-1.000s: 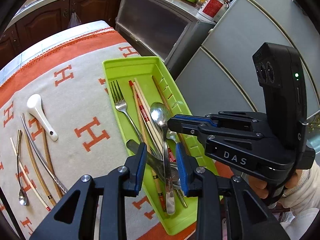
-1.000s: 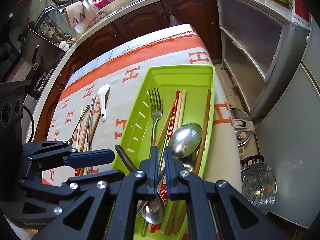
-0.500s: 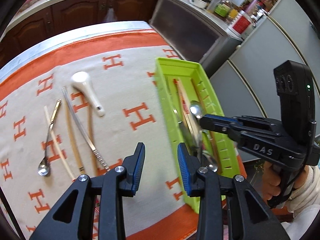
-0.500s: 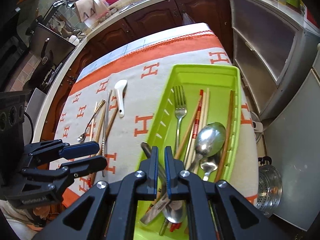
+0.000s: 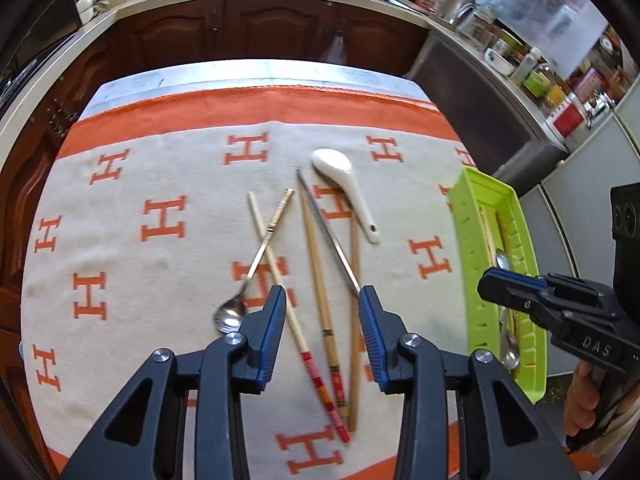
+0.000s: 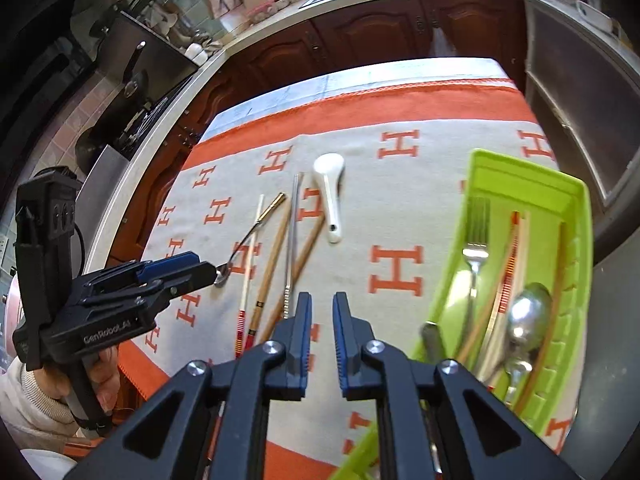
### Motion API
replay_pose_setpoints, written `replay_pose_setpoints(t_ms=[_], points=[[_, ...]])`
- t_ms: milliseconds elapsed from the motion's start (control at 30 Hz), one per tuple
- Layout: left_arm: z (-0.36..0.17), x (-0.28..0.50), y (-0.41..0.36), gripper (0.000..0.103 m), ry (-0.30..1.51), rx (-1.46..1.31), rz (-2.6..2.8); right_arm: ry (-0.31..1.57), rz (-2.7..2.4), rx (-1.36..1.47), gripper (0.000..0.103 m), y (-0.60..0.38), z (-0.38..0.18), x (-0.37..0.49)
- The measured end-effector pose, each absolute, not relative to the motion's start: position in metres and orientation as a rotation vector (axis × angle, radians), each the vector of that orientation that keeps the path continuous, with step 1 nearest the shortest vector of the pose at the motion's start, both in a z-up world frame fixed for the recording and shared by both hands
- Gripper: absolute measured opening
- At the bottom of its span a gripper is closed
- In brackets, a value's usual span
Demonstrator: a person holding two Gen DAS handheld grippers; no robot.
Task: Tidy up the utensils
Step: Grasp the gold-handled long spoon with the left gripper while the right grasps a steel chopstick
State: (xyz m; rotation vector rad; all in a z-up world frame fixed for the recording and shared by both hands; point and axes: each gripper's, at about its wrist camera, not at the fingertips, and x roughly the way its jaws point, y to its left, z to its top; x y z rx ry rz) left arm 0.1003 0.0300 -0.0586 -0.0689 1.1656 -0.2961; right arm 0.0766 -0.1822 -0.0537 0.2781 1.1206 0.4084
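Orange-and-cream blanket (image 5: 160,168) covers the table. Green tray (image 6: 568,216) at its right edge holds a fork (image 6: 476,240), big spoon (image 6: 524,320), chopsticks. Left gripper (image 5: 322,336) wide open, empty, over loose chopsticks (image 5: 320,280) and small metal spoon (image 5: 256,264). White ceramic spoon (image 5: 344,184) lies just beyond. Right gripper (image 6: 320,340) slightly parted, holding nothing, left of tray.
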Motion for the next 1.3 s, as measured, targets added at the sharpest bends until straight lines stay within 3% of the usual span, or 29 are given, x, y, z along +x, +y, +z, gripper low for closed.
replay_pose_setpoints(t_ms=[367,433,800,1067,1133,1300], points=[[-0.099,0.134,0.057,0.036,1.228,-0.077,-0.317,1.162,0.418,0.239,0.013,-0.13,-0.075,0.113],[-0.106,0.139,0.057,0.03,1.243,-0.072,-0.339,1.171,0.404,0.227,0.014,-0.123,-0.081,0.12],[-0.132,0.153,0.057,0.023,1.297,-0.035,-0.395,1.204,0.355,0.123,0.014,-0.093,-0.107,0.141],[-0.134,0.153,0.051,0.021,1.259,0.021,-0.402,1.17,0.333,-0.053,0.012,-0.071,-0.119,0.137],[-0.136,0.155,0.046,0.004,1.266,0.035,-0.39,1.162,0.322,-0.062,0.006,-0.07,-0.119,0.136],[-0.136,0.154,0.047,0.001,1.259,0.017,-0.376,1.189,0.327,0.052,0.006,-0.082,-0.117,0.14]])
